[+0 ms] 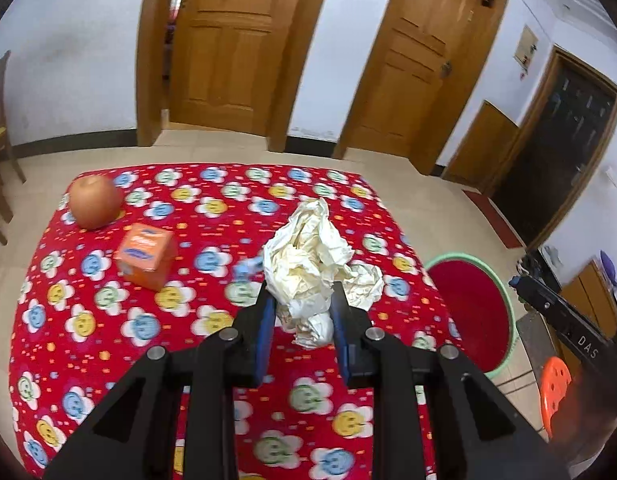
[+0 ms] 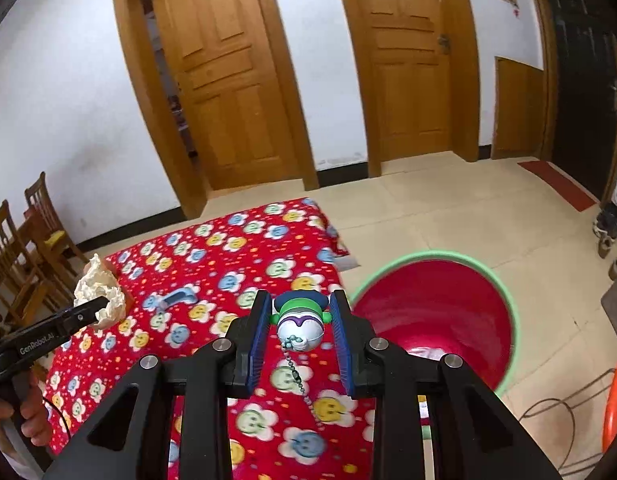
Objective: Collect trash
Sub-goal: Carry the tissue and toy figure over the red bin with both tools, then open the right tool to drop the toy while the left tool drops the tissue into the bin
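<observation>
My left gripper point(image 1: 302, 300) is shut on a wad of crumpled cream paper point(image 1: 314, 264) and holds it above the red flowered tablecloth point(image 1: 228, 208). The same paper point(image 2: 98, 292) and left gripper point(image 2: 100, 306) show at the left of the right wrist view. My right gripper point(image 2: 300, 312) is shut on a small toy figure point(image 2: 300, 320) with a green and purple body and a bead chain hanging from it, held over the table's right edge. A red bin with a green rim point(image 2: 436, 312) stands on the floor just right of the table; it also shows in the left wrist view point(image 1: 468, 308).
On the cloth lie an apple point(image 1: 95, 202), an orange box point(image 1: 146, 256) and a small light-blue object point(image 2: 176, 298). Wooden chairs point(image 2: 24, 248) stand to the left. An orange stool point(image 1: 554, 388) is by the bin. Two wooden doors are behind.
</observation>
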{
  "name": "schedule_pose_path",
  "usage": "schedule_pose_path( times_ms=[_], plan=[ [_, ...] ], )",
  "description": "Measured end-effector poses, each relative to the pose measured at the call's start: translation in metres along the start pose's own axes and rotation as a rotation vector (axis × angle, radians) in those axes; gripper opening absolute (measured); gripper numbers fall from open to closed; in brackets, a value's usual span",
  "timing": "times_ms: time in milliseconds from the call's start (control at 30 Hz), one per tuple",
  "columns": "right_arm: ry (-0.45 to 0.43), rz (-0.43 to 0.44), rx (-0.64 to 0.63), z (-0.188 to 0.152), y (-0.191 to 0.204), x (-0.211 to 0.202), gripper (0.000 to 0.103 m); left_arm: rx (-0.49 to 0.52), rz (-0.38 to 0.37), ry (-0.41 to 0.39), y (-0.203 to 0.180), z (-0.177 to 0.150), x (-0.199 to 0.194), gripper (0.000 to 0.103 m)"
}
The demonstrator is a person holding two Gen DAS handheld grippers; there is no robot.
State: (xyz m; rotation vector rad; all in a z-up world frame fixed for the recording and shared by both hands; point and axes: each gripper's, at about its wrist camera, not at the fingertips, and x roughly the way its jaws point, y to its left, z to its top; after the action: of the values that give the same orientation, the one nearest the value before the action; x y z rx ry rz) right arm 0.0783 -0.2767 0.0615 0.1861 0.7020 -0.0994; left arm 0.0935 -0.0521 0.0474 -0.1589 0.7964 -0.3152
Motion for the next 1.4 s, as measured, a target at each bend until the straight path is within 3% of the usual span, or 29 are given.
schedule_pose_path(
  times_ms=[267,633,1033,1400],
  plan=[
    [0.006,-0.048,0.051,-0.005,-0.043,-0.006,0.03,0.064,-0.046,0.034,-0.048,-0.003,0.018,0.026],
    [0.07,-0.079,0.115,-0.019,-0.091,0.016,0.03,0.139,-0.086,0.098,-0.102,-0.012,0.048,0.026],
    [0.122,-0.079,0.176,-0.026,-0.122,0.039,0.031,0.179,-0.094,0.161,-0.134,-0.019,0.084,0.026],
    [0.117,-0.082,0.197,-0.027,-0.134,0.042,0.032,0.212,-0.106,0.193,-0.156,-0.021,0.104,0.026]
  ],
)
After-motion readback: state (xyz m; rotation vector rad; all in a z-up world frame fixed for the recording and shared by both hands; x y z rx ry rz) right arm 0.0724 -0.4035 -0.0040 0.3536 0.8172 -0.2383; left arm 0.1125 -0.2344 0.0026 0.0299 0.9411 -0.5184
